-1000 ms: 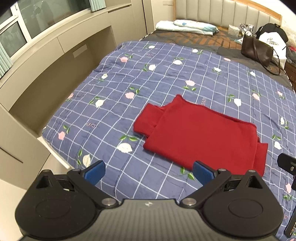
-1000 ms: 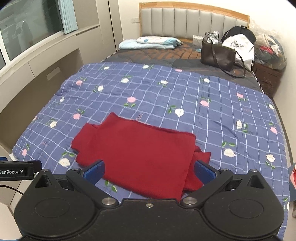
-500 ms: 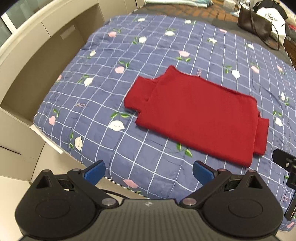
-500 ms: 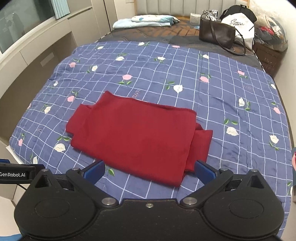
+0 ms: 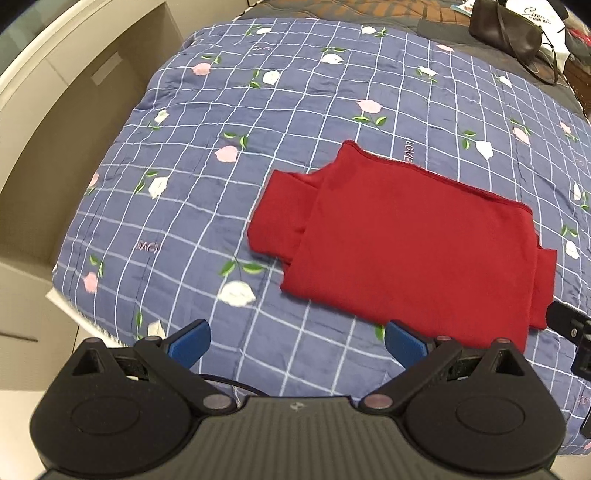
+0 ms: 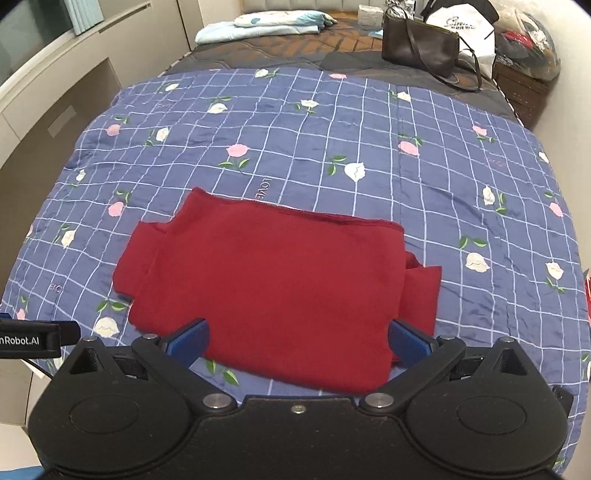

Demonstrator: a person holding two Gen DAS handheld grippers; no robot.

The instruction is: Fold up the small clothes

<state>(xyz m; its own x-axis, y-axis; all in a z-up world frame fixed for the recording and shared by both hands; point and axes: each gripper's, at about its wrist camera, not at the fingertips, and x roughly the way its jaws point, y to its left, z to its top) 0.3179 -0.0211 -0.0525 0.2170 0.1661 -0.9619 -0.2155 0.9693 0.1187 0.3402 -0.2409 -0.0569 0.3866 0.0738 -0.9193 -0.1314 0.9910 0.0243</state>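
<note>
A home bedroom — a bed (image 6: 369,122) with floral quilt (image 6: 443,206), pillow (image 6: 266,24), padded headboard (image 6: 295,4).

the right gripper (image 6: 297,341) covers the near edge of the red garment (image 6: 273,291). the left view's right edge cuts off the brown handbag's (image 5: 506,31) strap and the bed's (image 5: 221,206) far side. print on the white bag (image 6: 465,27) is too small to read.
</note>
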